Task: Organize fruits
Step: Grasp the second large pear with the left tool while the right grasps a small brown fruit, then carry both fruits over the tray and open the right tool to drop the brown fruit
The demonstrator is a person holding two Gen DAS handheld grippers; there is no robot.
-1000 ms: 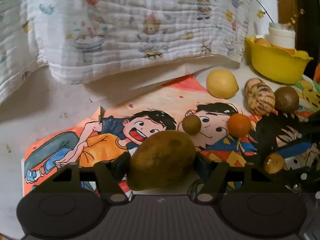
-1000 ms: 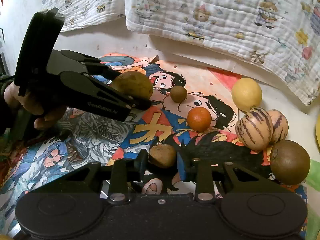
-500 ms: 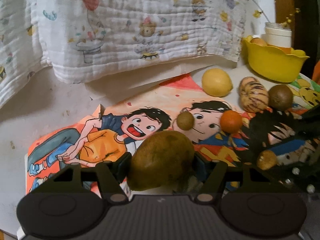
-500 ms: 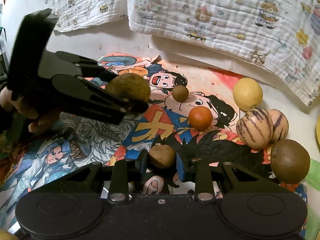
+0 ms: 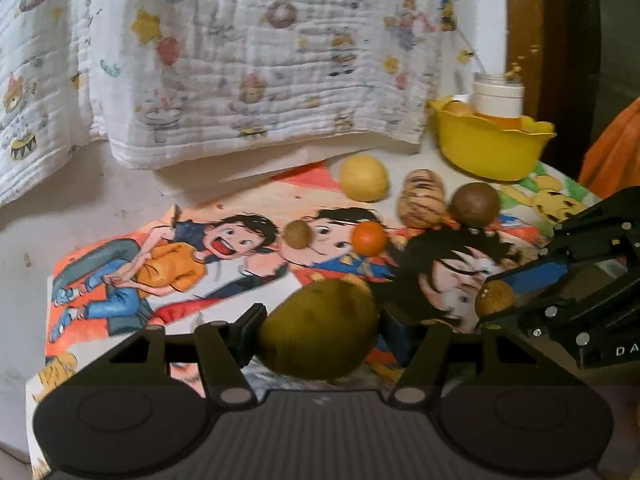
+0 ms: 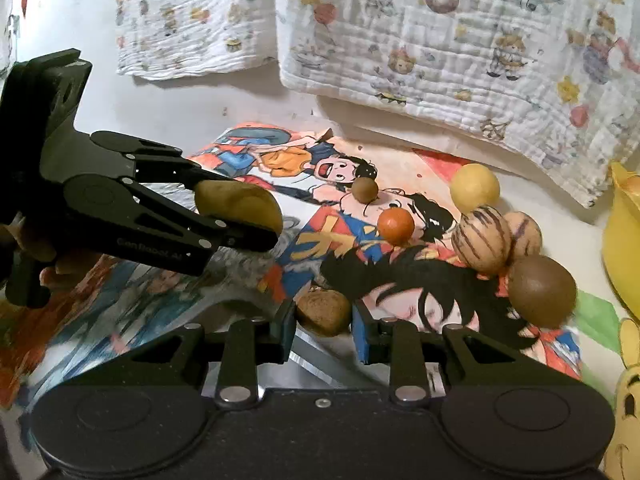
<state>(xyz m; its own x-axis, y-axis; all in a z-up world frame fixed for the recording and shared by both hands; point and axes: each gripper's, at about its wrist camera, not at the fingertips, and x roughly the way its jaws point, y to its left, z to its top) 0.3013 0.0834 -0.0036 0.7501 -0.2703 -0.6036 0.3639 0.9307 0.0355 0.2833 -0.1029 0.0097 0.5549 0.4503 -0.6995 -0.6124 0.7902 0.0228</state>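
Fruit is the whole business here, and two pieces are already in hand: the left gripper [image 5: 318, 330] is clamped on a large olive-brown fruit [image 5: 318, 328], lifted clear of the cartoon poster [image 5: 168, 264], while the right gripper [image 6: 324, 322] pinches a small tan fruit [image 6: 323, 312] between its fingers, low over the same poster. Taking the yellow bowl [image 5: 490, 148] as the landmark, the held pieces are the ones farthest from it. Nearer to it, loose on the poster, lie a small brown fruit [image 5: 297, 234] and a small orange fruit [image 5: 369, 238]; nearer again sit a yellow round fruit [image 5: 364, 178], a striped fruit [image 5: 424, 200] with a second striped one touching it behind in the right wrist view, and a dark brown round fruit [image 5: 475, 204] just in front of the bowl. The bowl already holds some orange pieces, and a white jar [image 5: 498, 98] stands behind it. A printed muslin cloth [image 5: 256, 64] hangs at the back. The bowl looks like the likely destination. The risk, as I judge it, is in the carry: the large fruit is rounded and bulges past the pads, so a tilt could let it slip. Both grippers heading for the same bowl could also collide, or sweep the clustered round fruits and set them rolling.
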